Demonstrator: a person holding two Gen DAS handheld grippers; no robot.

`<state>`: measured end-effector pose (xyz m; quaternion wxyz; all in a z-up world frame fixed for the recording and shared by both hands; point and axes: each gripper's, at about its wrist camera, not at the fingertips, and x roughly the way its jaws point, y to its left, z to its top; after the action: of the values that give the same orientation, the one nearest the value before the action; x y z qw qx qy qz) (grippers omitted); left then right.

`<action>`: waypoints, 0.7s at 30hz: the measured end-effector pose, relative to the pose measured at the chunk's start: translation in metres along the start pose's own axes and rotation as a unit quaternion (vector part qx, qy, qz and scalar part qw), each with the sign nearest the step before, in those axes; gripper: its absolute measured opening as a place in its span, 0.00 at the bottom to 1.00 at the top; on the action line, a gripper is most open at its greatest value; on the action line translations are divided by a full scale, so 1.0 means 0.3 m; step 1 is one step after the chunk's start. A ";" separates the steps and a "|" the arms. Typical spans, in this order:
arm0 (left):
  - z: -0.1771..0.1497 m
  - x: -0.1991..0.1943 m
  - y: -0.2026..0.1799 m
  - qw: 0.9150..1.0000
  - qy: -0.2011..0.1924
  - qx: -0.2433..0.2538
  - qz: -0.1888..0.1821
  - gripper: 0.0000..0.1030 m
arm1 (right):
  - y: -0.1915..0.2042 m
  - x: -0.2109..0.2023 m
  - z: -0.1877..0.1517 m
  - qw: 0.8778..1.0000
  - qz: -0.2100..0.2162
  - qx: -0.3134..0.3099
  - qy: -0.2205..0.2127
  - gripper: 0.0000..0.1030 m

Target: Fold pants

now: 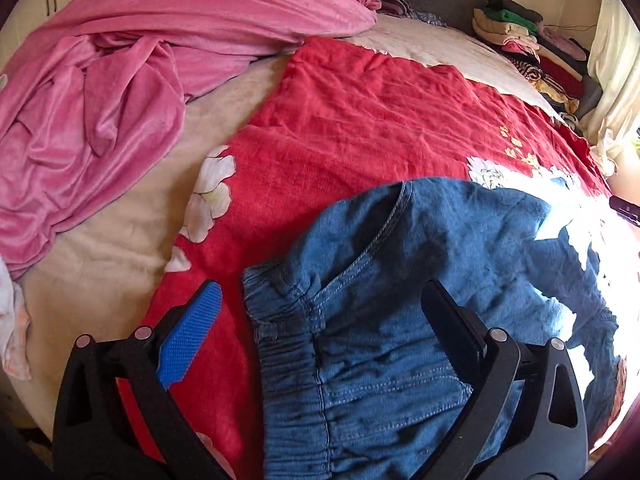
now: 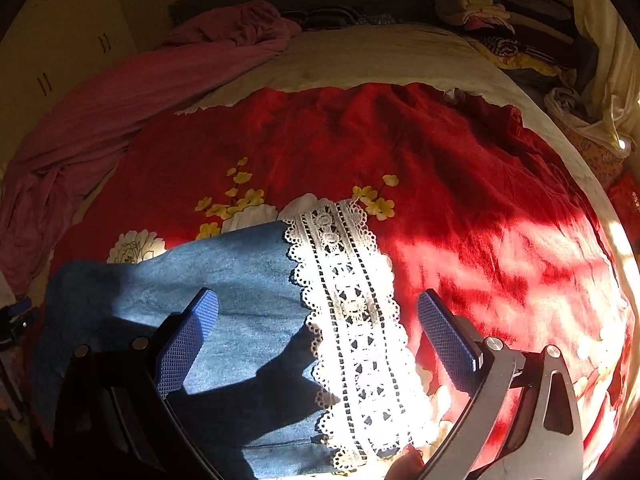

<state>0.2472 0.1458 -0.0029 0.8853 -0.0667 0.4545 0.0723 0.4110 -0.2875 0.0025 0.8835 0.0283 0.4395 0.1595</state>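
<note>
Blue denim pants lie on a red flowered blanket on the bed. In the left wrist view the elastic waistband lies between the fingers of my open left gripper, which hovers just above it. In the right wrist view the pant leg ends in a white lace hem, lit by sun. My right gripper is open above the hem, holding nothing.
A crumpled pink blanket lies at the bed's left and far side. A pile of folded clothes sits at the far right corner. A beige sheet shows beside the red blanket. Cupboards stand at the far left.
</note>
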 end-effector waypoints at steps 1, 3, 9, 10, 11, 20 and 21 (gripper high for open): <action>0.009 0.015 -0.002 1.000 -0.001 0.006 0.003 0.91 | -0.007 0.029 0.019 1.000 0.009 0.000 0.008 0.96; 0.024 0.044 -0.008 1.000 -0.004 0.019 0.017 0.91 | -0.021 0.091 0.052 1.000 -0.002 0.009 0.022 0.96; 0.044 0.150 0.019 1.000 0.016 -0.006 -0.019 0.78 | -0.053 0.254 0.104 0.997 -0.026 0.012 0.073 0.96; 0.045 0.165 0.009 1.000 0.019 -0.001 -0.017 0.75 | -0.057 0.272 0.109 0.997 -0.028 0.011 0.077 0.96; 0.044 0.174 0.000 1.000 0.019 0.006 -0.013 0.68 | -0.062 0.286 0.112 0.997 -0.018 0.017 0.078 0.95; 0.051 0.201 -0.005 1.000 0.021 0.004 -0.009 0.58 | -0.061 0.226 0.114 0.999 0.020 0.006 0.037 0.03; 0.052 0.203 -0.006 1.000 0.021 0.004 -0.009 0.58 | -0.080 0.209 0.116 1.000 0.014 0.010 0.025 0.02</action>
<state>0.2950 0.1510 -0.0433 0.8764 -0.0689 0.4726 0.0614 0.4798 -0.2879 -0.0290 0.8696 0.0388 0.4626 0.1679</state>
